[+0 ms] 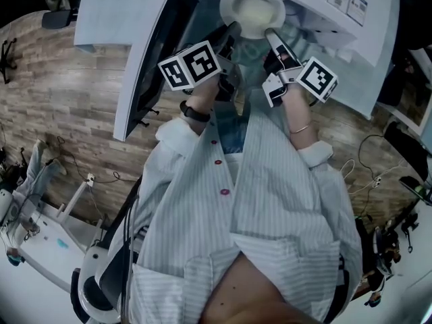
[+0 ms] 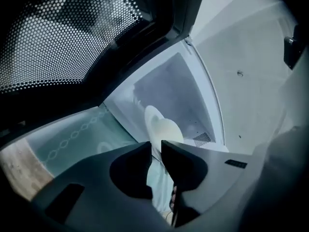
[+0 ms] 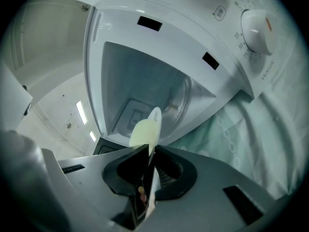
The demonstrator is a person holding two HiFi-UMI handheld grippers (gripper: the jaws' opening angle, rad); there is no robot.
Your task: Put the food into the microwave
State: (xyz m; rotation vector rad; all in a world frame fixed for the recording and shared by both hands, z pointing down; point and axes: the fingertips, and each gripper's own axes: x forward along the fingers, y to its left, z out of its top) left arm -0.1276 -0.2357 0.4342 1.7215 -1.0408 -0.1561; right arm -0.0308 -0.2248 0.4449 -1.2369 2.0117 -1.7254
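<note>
1. The left gripper (image 2: pixel 154 151) is narrow, its jaws on one rim of the plate (image 2: pixel 152 115). The right gripper (image 3: pixel 149 151) is almost closed, pinching the opposite rim.
2. The plate carries the food (image 3: pixel 140 132), a pale mound. It hangs between the two grippers at the front edge of the microwave (image 3: pixel 193 37) cavity and does not look set down yet.
3. Both grips are on a thin rim only. If one hand sinks faster than the other, the plate would likely tilt and the food could slide off.
4. The left grip looks the looser one, with a sliver of gap beside the rim. A slip there would drop that side first.
5. With a gripper on each side, the load is wide. A gripper or the rim could knock the cavity's side walls or lower front edge on the way in.
6. The open door (image 2: pixel 63 33) stands close beside the left gripper and crowds it. The panel with the dial (image 3: pixel 258 25) flanks the right gripper.
7. A patterned cloth (image 3: pixel 260 139) covers the surface in front of the microwave and could snag a gripper that comes in low.
</note>
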